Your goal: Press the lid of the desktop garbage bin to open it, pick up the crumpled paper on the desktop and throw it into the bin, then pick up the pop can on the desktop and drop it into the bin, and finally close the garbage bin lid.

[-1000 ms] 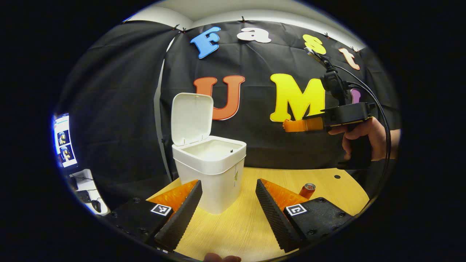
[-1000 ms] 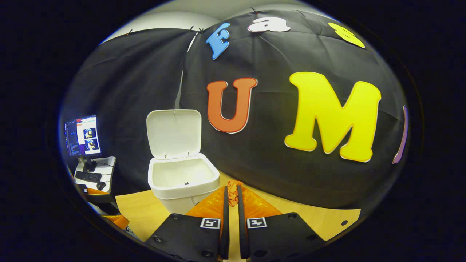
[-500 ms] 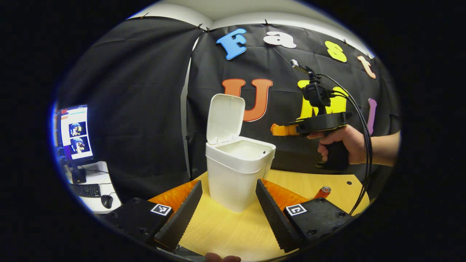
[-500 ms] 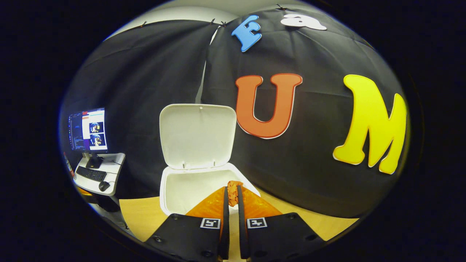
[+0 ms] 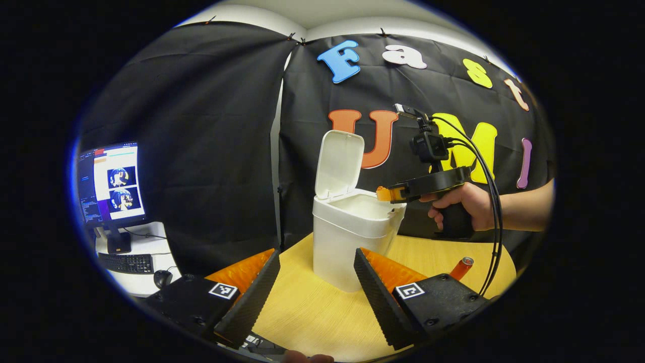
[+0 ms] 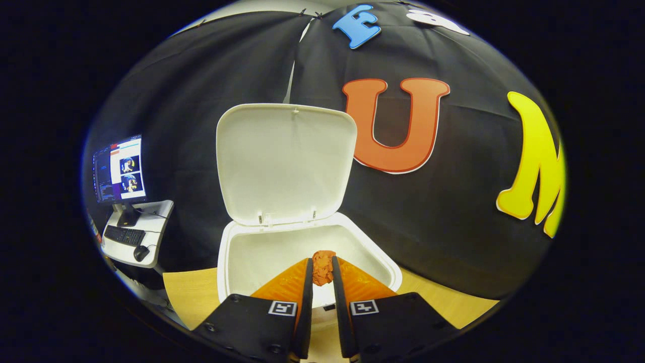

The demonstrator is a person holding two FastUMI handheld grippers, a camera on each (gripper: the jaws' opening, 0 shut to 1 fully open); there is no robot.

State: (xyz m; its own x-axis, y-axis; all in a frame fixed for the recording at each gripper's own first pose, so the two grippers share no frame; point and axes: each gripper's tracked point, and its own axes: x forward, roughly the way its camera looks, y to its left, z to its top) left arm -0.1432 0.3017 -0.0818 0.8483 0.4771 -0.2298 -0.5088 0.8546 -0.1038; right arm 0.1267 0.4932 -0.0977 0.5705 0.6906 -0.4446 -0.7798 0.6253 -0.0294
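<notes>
right gripper (image 6: 322, 269) | pinching crumpled paper (image 6: 323, 266) | over bin (image 6: 237, 262) (lid up)

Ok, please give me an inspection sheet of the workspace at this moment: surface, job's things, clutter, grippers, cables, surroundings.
Surface: wooden table, bin standing on it.
Job's things: white garbage bin with lid upright and open; crumpled paper pinched above the bin's opening; pop can on the table, right of the bin.
Clutter: nothing seen.
Grippers: right gripper shut on the paper, over the bin; left gripper with jaws open and empty, low over the table.
Cables: black cables hang from the right gripper.
Surroundings: black cloth wall; side desk with monitor, keyboard, mouse.
</notes>
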